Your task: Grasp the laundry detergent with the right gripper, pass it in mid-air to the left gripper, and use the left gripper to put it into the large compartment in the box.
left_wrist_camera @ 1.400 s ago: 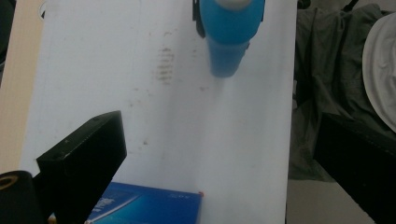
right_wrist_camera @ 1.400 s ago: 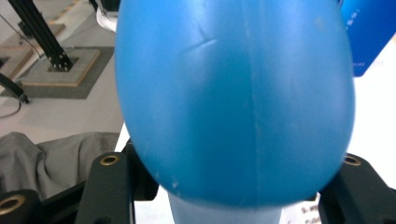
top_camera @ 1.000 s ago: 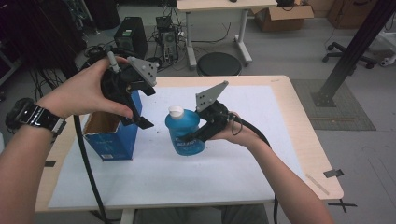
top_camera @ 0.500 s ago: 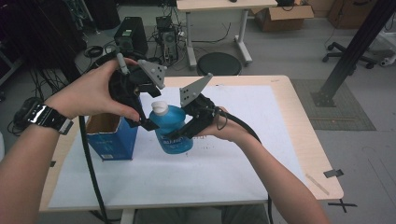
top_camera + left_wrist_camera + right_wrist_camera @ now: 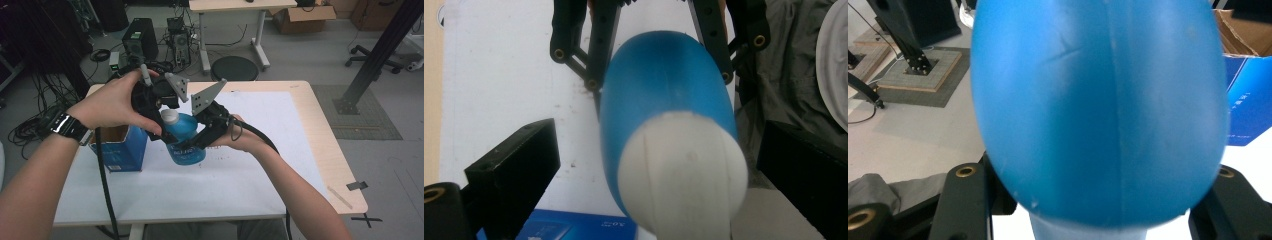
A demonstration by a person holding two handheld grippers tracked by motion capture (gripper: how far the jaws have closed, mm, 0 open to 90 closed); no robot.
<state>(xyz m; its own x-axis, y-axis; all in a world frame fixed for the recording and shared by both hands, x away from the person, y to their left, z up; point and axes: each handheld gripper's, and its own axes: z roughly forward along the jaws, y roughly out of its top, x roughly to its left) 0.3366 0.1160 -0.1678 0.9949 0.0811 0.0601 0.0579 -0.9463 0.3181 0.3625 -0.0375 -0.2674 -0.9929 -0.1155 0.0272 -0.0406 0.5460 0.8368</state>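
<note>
From above, we see the blue bottle [image 5: 184, 140] held tilted over the white-topped desk [image 5: 240, 185], its white cap [image 5: 170, 116] toward the left gripper [image 5: 165, 131]. The right gripper [image 5: 192, 141] has its fingers closed around the bottle's body. The open blue box [image 5: 117, 147] stands on the desk just left of the bottle.

In the left gripper view, we look along the cap [image 5: 684, 172] and the blue body [image 5: 664, 85]; the left fingers [image 5: 514, 170] stand spread wide on either side of the cap, apart from it. The right gripper's fingers [image 5: 599, 45] clasp the far end.

In the right gripper view, the bottle [image 5: 1098, 110] sits between the fingers [image 5: 965, 200], gripped, with the box [image 5: 1248, 95] beyond.
</note>
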